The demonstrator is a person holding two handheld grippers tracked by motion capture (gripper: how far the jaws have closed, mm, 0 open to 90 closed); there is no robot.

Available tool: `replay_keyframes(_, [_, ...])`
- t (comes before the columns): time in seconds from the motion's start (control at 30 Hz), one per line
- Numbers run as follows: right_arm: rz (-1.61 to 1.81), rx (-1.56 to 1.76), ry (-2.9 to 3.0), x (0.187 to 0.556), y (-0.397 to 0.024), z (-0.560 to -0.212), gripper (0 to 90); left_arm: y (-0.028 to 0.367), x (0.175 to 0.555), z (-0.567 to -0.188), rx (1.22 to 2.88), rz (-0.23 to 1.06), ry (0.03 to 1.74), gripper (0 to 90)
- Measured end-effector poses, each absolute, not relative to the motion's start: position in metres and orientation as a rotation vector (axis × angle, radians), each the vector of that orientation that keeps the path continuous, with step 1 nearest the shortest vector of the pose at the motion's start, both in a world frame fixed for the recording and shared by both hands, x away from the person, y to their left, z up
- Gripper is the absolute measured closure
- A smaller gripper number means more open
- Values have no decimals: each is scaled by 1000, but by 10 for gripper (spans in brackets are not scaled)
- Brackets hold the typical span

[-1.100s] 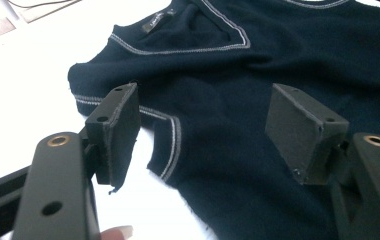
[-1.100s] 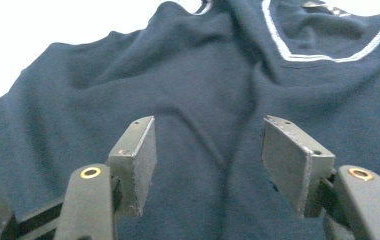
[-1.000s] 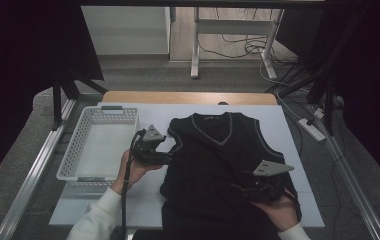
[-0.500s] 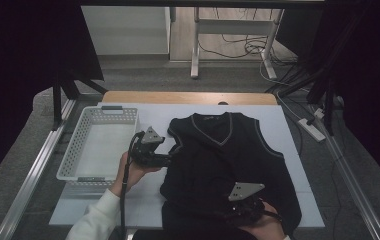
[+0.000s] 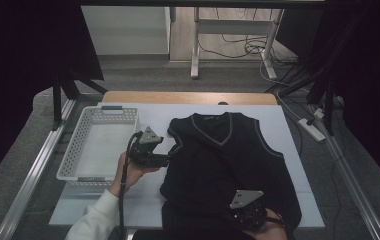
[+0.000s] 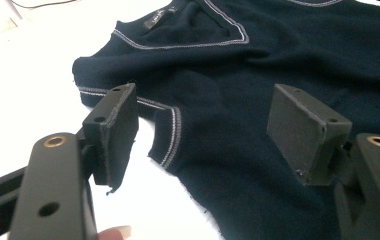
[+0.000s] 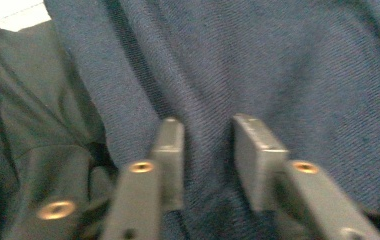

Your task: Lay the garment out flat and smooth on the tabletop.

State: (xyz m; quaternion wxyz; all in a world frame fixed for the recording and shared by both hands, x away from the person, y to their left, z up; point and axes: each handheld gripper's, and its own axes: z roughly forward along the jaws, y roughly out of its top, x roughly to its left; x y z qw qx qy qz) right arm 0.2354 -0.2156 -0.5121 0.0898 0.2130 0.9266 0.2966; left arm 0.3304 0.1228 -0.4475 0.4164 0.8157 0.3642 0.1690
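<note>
The dark navy vest (image 5: 228, 165) lies spread flat on the white table (image 5: 288, 125), filling its middle and right part, with the V-neck and its pale trim at the far end and the hem at the near edge. Its left armhole, edged with a pale stitched band, sits toward the table's left half. On the left of the table, well apart from the vest's body, stands a white plastic basket (image 5: 73, 155) with perforated walls.

The left gripper (image 5: 164, 160) is held in the person's left hand (image 5: 133, 172) between the basket and the vest, pointing right at the left armhole. In the left gripper view its jaws stand wide apart over the armhole trim, with nothing pinched between them.

The right gripper (image 5: 243, 215) is at the near edge of the table, low over the vest's hem area. In the right gripper view its jaws have just been closing and stand close together against the fabric; a fold of the blue knit lies in the narrow gap, though whether the pads press on it is hard to tell in the blur.
</note>
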Motion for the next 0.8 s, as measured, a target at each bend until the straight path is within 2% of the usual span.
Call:
replay_keyframes(0.07, [888,621,2748,235,-215,-512,843,124,331,-447,2045,423,917,295])
replay_keyframes(0.1, [900,620,2754,234,-215,-512,853,124,331,-447,2043,421,917,295])
replay_keyframes(0.37, [949,560,2770,229,-200,-514,866,125,330,-445,2033,419,917,295])
replay_keyframes(0.8, [1089,423,2803,223,-145,-510,869,130,331,-441,2009,415,922,294])
